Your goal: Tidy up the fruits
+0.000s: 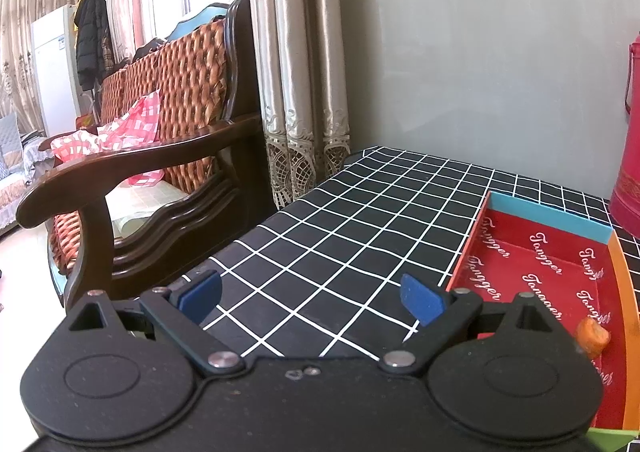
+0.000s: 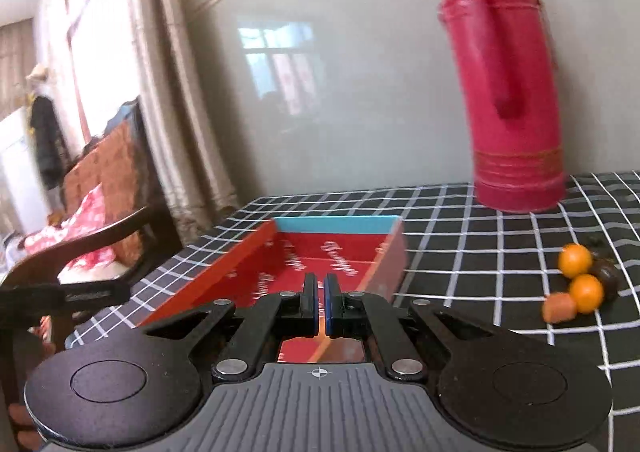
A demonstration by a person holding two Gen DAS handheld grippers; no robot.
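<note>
A shallow red box [image 1: 548, 276] with a blue far wall and an orange side lies on the checked table; an orange fruit piece [image 1: 593, 336] rests inside it near my left gripper. My left gripper [image 1: 312, 296] is open and empty, over the tablecloth left of the box. My right gripper [image 2: 320, 304] is shut with nothing seen between its pads, above the box's [image 2: 256, 264] near end. On the table to the right lie two round orange fruits [image 2: 575, 260] [image 2: 586, 293], a dark fruit [image 2: 606, 275] and an orange piece [image 2: 559, 307].
A tall red thermos [image 2: 508, 84] stands at the back of the table by the grey wall. A wooden wicker-backed armchair [image 1: 160, 140] with a pink checked cloth stands left of the table [image 1: 340, 236]. Curtains [image 1: 300, 72] hang behind it.
</note>
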